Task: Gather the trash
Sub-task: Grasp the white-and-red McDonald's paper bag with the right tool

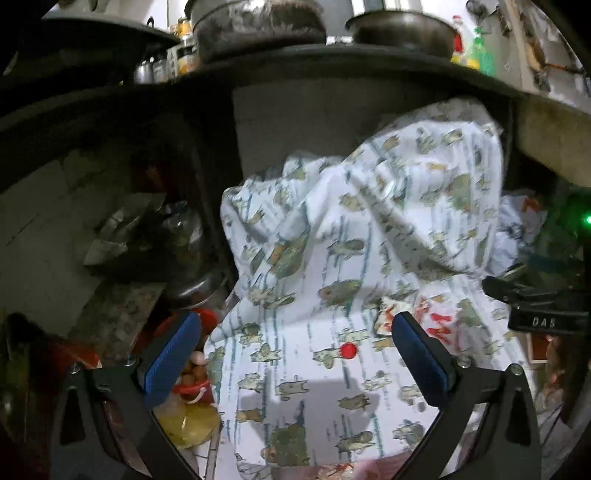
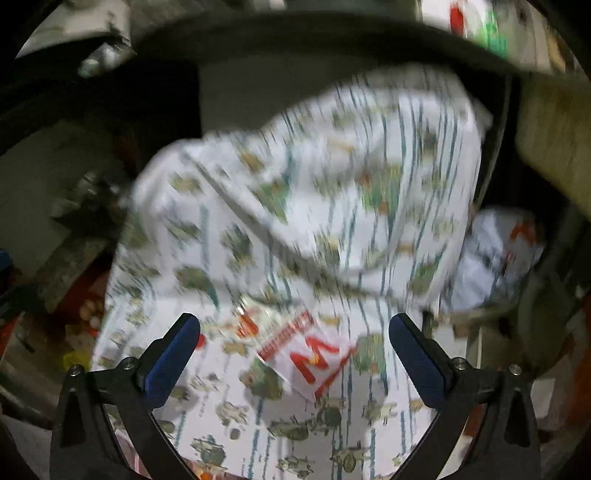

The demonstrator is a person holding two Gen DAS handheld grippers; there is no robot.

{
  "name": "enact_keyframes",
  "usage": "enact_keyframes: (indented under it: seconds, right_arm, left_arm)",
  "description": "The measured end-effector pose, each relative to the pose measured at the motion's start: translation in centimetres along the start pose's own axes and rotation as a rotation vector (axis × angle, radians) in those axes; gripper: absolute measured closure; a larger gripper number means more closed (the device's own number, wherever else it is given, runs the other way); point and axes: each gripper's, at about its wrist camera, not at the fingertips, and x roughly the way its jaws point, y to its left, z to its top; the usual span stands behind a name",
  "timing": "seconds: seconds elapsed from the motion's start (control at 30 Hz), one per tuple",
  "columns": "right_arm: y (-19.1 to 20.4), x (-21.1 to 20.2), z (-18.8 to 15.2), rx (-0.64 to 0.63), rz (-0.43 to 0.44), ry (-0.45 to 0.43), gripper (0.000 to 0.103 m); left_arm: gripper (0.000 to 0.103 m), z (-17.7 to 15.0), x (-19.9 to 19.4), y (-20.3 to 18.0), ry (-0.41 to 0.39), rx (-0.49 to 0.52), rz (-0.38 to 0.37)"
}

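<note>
A big white printed cloth (image 1: 332, 258), patterned with small animals and thin blue stripes, is heaped under the dark counter edge (image 1: 295, 70); everything here is placed against it. On top of the counter above the cloth sit two blackened pots (image 1: 258, 29), and to their right some bottles with red and green parts (image 1: 476, 48). Left of the cloth, low down, a red mesh bag (image 1: 192, 384) holds what look like small onions or eggs, with a yellowish plastic bag (image 1: 188, 424) just below it; what that one holds cannot be told. Further up on that side stand a steel vessel (image 1: 195, 284) and a clear jar (image 1: 181, 225) in shadow, their contents unclear. To the right of the cloth, a crumpled pale plastic bag (image 2: 498, 254) with orange print is tucked beside it.

The trash is a white wrapper (image 2: 314, 358) with red lettering, lying on the cloth's lower front part. In the right wrist view it rests below and between the tips of the right gripper (image 2: 294, 325), whose jaws stand wide apart with nothing pressed between them; the pads do not touch the wrapper. The picture is blurred.

The left gripper (image 1: 295, 325) is also spread wide, empty, above the cloth. A red dot (image 1: 348, 350) on the cloth shows between its fingers, and the wrapper (image 1: 436, 321) lies just behind its right finger (image 1: 417, 354). The other gripper's black body (image 1: 535, 295) juts in at the cloth's right.
</note>
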Motion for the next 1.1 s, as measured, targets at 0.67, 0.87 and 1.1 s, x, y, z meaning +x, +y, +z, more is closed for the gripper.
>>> enact_keyframes:
  seconds: [0.67, 0.87, 1.1]
  right_arm:
    - [4.4, 14.5, -5.2, -0.364, 0.020, 0.292, 0.008]
    - [4.6, 17.2, -5.7, -0.352, -0.070, 0.342, 0.008]
    - [4.5, 18.5, -5.8, -0.292, -0.044, 0.364, 0.058]
  left_arm:
    - [0.000, -2.0, 7.7, 0.9, 0.206, 0.021, -0.063]
    - [0.000, -1.9, 9.1, 2.2, 0.253, -0.027, -0.033]
    - [0.000, -1.6, 9.8, 3.0, 0.268, -0.063, -0.052]
